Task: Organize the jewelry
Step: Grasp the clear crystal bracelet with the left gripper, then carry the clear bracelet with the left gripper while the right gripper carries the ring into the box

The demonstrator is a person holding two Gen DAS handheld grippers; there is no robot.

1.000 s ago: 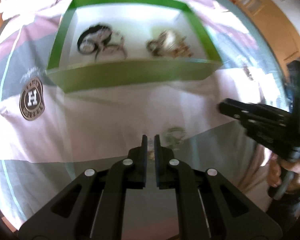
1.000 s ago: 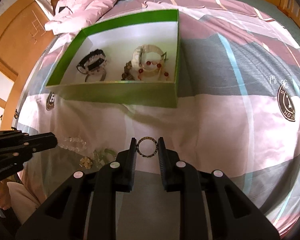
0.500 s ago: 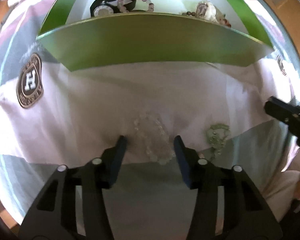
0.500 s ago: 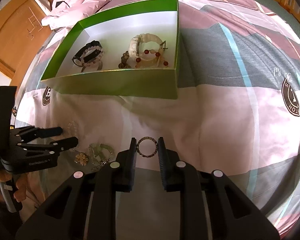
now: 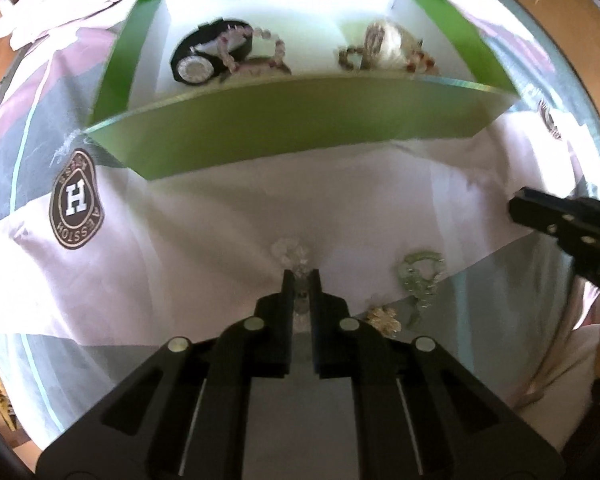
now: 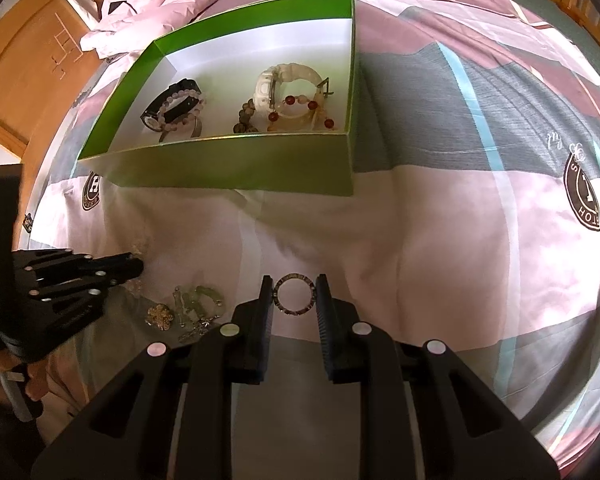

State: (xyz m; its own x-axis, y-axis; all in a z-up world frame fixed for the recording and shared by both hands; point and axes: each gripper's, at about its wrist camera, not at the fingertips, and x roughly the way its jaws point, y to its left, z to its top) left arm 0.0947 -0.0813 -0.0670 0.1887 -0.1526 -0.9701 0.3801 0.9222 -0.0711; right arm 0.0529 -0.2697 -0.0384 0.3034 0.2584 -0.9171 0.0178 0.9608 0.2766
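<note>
1. The soft cotton-like bedsheet (image 6: pixel 440 216), in pink, grey and white blocks, looks matt and lightly creased.
2. The shallow green cardboard box (image 6: pixel 236 168) has a faintly glossy outer wall and a smooth white paper lining.
3. The left claw (image 5: pixel 300 280) and right claw (image 6: pixel 294 292) are matt black plastic with shiny metal screw heads.
4. The small round metal ring (image 6: pixel 294 294) glints.
5. The clear bead bracelet (image 5: pixel 290 254) looks glassy.
6. The pale orange wooden cabinet (image 6: pixel 28 80) is smooth.
</note>
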